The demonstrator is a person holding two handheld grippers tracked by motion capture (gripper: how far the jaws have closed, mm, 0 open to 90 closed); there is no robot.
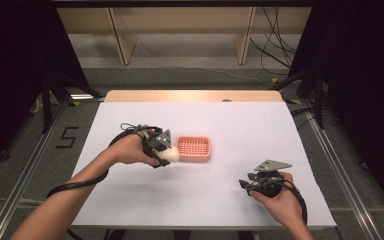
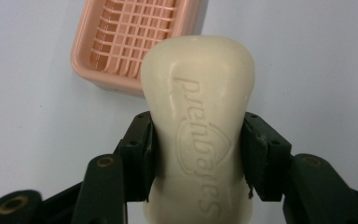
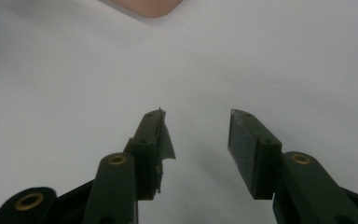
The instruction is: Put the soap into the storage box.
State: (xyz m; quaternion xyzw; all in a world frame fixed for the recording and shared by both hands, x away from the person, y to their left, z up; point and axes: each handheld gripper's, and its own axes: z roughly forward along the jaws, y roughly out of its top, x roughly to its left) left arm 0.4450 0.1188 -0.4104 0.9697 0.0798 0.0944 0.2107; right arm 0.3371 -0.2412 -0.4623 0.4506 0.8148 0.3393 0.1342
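Observation:
A cream bar of soap (image 2: 198,121) with raised lettering is clamped between the black jaws of my left gripper (image 2: 196,126). In the high view the left gripper (image 1: 166,152) holds the soap (image 1: 171,155) just left of a pink soap dish (image 1: 194,148) with a slatted grid floor. The soap dish (image 2: 130,37) lies on the table beyond the soap's tip. My right gripper (image 1: 245,184) rests low at the front right of the table, apart from the dish. Its jaws (image 3: 196,126) stand open over bare white surface, nothing between them.
The white table top (image 1: 230,125) has a wooden strip along its far edge. A corner of the pink dish (image 3: 147,7) peeks in at the top of the right gripper view. Cables and wooden frame legs stand on the floor beyond the table.

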